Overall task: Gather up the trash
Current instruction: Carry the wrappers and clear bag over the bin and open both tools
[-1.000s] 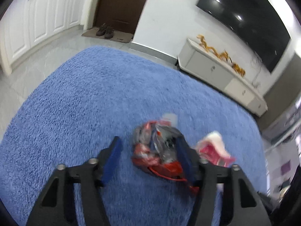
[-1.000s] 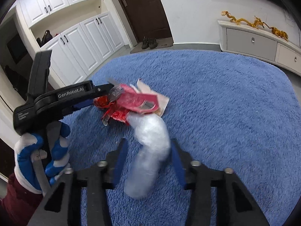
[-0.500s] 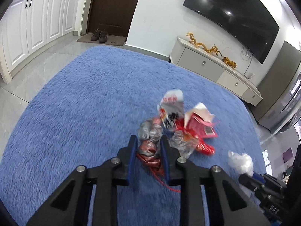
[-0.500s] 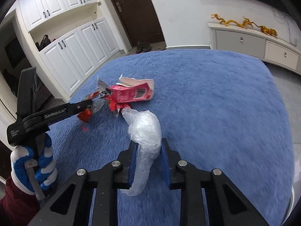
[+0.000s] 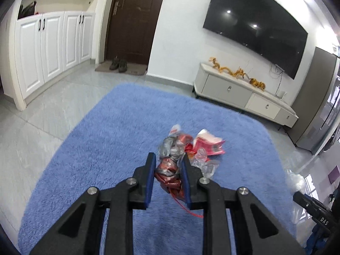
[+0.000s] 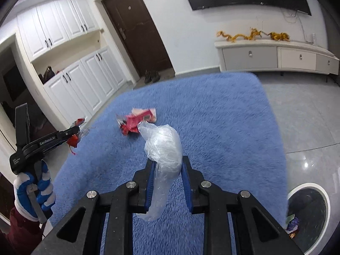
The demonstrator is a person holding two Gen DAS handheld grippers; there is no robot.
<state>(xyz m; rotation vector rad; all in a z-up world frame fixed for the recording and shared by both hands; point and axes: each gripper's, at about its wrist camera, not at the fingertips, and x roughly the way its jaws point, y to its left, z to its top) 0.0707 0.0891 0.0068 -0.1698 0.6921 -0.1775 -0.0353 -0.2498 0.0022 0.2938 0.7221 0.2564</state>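
Left claw (image 5: 167, 176): we have just pinched shut on the crumpled red-and-silver wrapper (image 5: 169, 173) and lifted it off the blue rug (image 5: 102, 148).
Right claw (image 6: 166, 182): clamped on the clear plastic bag (image 6: 164, 148), also raised.
Left behind: red packet (image 6: 138, 122) still on the rug.
Bin (image 6: 308, 208): lower right, open, some scraps inside; both loads should go there next.

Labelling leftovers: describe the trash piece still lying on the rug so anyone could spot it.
Find the blue shag rug in front of the white TV cabinet. Near its middle lies a torn pink-red wrapper with a white edge. Unlike the clear plastic bag and the red-and-silver wad, no hand-held gripper holds it.
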